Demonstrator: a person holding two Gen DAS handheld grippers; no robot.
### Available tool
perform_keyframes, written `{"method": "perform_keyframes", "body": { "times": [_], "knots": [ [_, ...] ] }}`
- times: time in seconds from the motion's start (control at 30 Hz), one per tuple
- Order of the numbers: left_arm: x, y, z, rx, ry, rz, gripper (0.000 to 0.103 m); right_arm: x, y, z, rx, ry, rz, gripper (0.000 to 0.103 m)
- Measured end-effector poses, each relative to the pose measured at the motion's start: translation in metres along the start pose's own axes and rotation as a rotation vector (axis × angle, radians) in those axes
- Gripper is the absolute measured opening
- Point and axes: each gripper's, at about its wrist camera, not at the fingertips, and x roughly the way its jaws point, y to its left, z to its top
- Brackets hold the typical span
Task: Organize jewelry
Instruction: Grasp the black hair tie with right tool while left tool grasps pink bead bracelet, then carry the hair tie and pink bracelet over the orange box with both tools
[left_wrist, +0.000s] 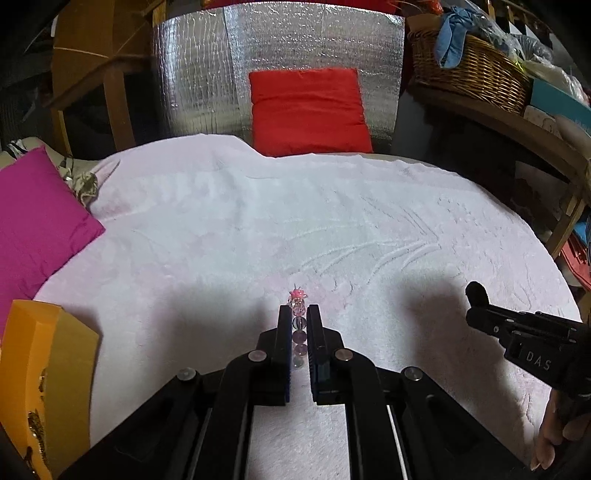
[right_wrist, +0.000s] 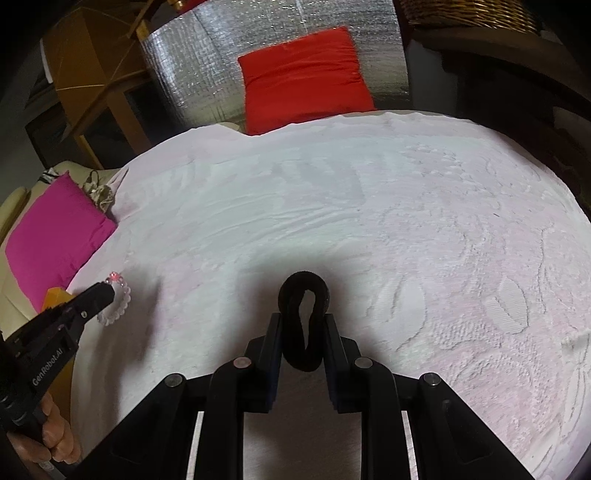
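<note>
Your left gripper (left_wrist: 298, 314) is clamped on the beaded bracelet (left_wrist: 298, 325) above the pale pink towel (left_wrist: 258, 229), while your right gripper (right_wrist: 303, 321) pinches the black hair tie (right_wrist: 303, 317), both lifted clear.

Your right gripper (right_wrist: 303, 317) is clamped on a black fuzzy hair tie (right_wrist: 303, 321), its loop pinched into a figure-eight between the two black fingers (right_wrist: 271, 332) and lifted above the pale pink textured towel (right_wrist: 369, 221). At the left edge, your left gripper (right_wrist: 105, 293) pinches a clear beaded bracelet with a pink charm (right_wrist: 118, 299), and your fingers (right_wrist: 55, 432) show below on its handle. Just behind it sits the corner of an orange box (right_wrist: 55, 295). A magenta cushion (right_wrist: 55, 236) lies left of the towel. A red cushion (right_wrist: 303, 81) leans against a silver foil sheet (right_wrist: 192, 55) at the far side.
</note>
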Motion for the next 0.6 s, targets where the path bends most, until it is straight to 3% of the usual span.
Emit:
{"method": "perform_keyframes", "body": {
  "times": [0.6],
  "knots": [
    [-0.037, 0.006, -0.001, 0.018, -0.053, 0.085, 0.008, -0.014, 0.022, -0.007, -0.051, -0.015, 0.063, 0.022]
  ]
}}
